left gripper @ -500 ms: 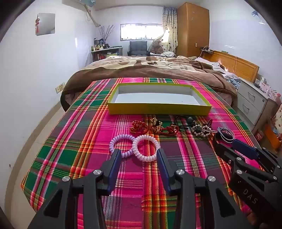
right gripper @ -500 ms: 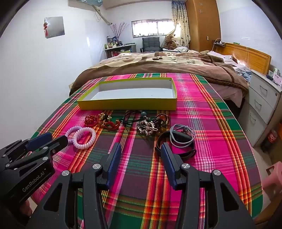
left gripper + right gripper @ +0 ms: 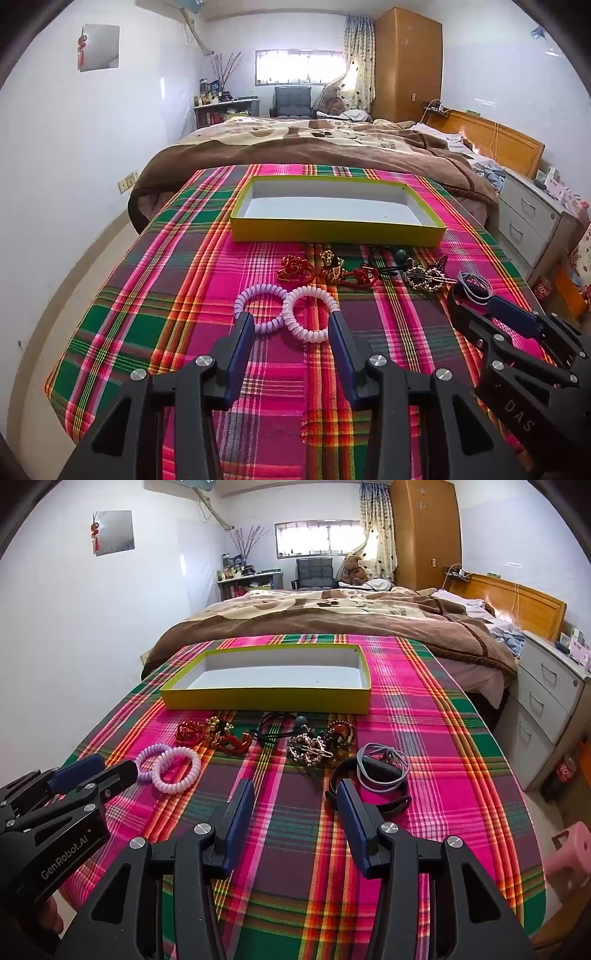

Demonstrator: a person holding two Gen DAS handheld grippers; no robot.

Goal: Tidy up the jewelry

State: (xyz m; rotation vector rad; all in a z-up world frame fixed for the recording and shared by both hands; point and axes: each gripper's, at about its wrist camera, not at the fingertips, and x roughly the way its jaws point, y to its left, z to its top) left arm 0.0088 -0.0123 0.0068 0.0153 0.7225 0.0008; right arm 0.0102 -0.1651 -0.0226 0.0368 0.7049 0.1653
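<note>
On plaid cloth [image 3: 155, 295] w/ jewelry, yellow box [image 3: 332, 234]; bed [image 3: 314, 144] behind.

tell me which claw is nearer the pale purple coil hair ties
Left. The left claw is open with its fingertips flanking the pale purple coil hair ties. The right claw is open farther right, by the black band.

Right gripper [image 3: 295, 794] spread wide above plaid cloth [image 3: 424, 738], black band [image 3: 369, 786] just ahead, yellow tray [image 3: 266, 699] beyond.
</note>
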